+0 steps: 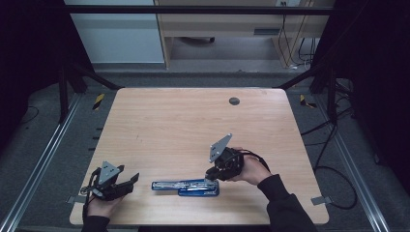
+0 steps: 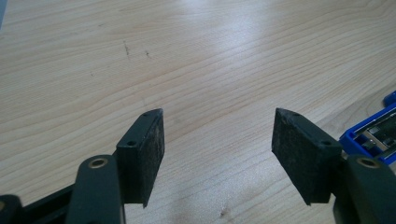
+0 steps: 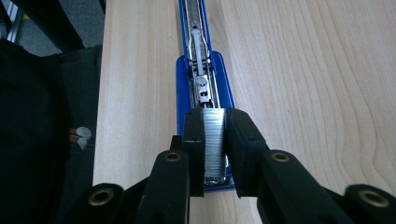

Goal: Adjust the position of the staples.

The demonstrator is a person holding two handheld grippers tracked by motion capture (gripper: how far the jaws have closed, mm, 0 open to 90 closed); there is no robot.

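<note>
At the near edge of the wooden surface (image 1: 183, 121) I have my left gripper (image 1: 126, 182) low at the left corner, its fingers (image 2: 142, 154) spread wide over bare wood and touching nothing. Just right of it, near the middle, lies a blue stapler (image 1: 186, 186), opened flat, its metal channel facing up. My right gripper (image 3: 215, 154) comes down on the stapler's right end, fingers pinching a silver strip of staples (image 3: 215, 140) over the channel. Far across, a small dark round cap (image 1: 234, 101) sits in the wood.
</note>
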